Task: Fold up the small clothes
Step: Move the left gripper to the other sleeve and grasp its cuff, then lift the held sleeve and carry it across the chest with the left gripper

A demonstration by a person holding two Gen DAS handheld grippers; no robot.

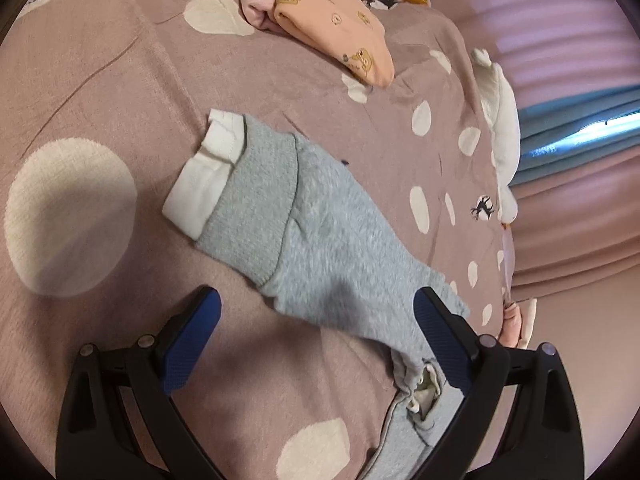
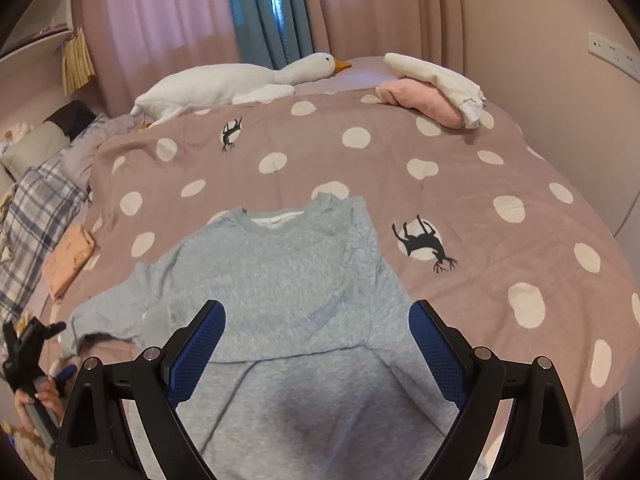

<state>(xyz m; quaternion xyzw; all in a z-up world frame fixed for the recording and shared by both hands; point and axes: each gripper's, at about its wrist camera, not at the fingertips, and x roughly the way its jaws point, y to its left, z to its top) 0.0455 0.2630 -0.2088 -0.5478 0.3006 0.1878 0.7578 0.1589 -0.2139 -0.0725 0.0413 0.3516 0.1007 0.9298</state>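
Left wrist: my left gripper is spread, empty, over the grey sweater's sleeve on the dotted blanket. Risk: pinching blanket too.

Right wrist: right gripper also released above the sweater body; a one-layer grab skews the fold.

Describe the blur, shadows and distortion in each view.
Left wrist view: sharp on the grey sleeve, slight blur near the open left gripper, whose shadow darkens the fabric; curtains smeared at the rim. Right wrist view: crisp; open right gripper shadows the sweater; the bedspread bulges.
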